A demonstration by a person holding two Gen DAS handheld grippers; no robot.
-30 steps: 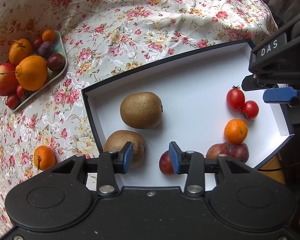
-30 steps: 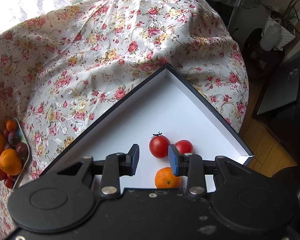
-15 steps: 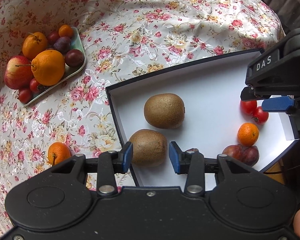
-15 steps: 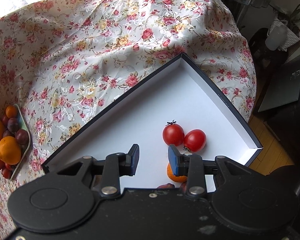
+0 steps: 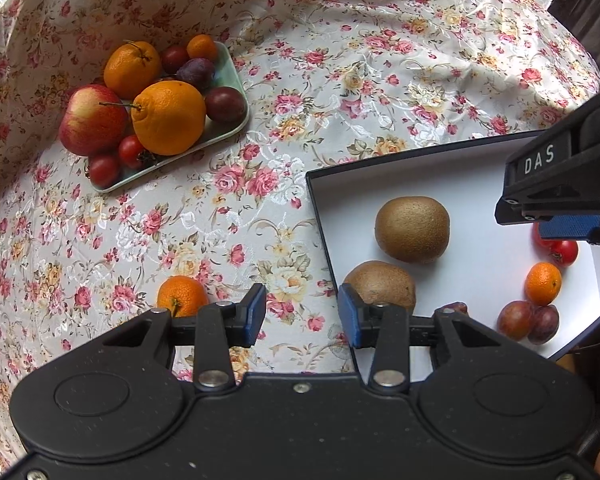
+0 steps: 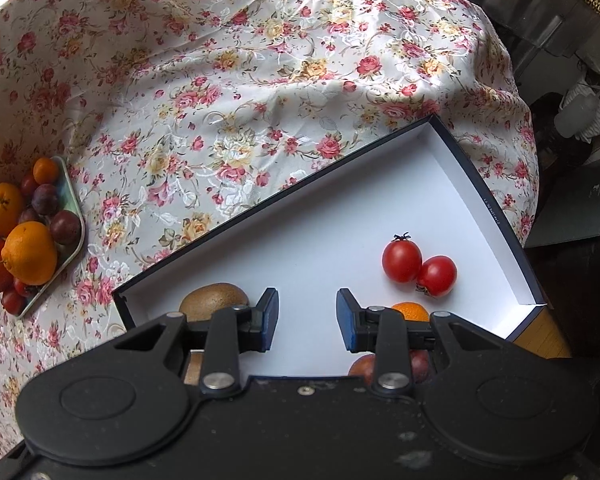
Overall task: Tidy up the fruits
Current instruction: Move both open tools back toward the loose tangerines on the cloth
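While the right gripper (image 6: 307,314) hangs open above the box (image 6: 452,184), the empty, open left gripper (image 5: 302,314) has swung off the kiwis (image 5: 412,229); the loose mandarin (image 5: 182,295) at its nine o'clock looks next.

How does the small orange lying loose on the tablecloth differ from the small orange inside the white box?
The loose mandarin lies alone on the floral tablecloth, near the left gripper; the boxed mandarin sits inside the white box, close to plums and tomatoes. The loose one shows a stem facing the camera; the boxed one shows none from here. Both are small, round and orange.
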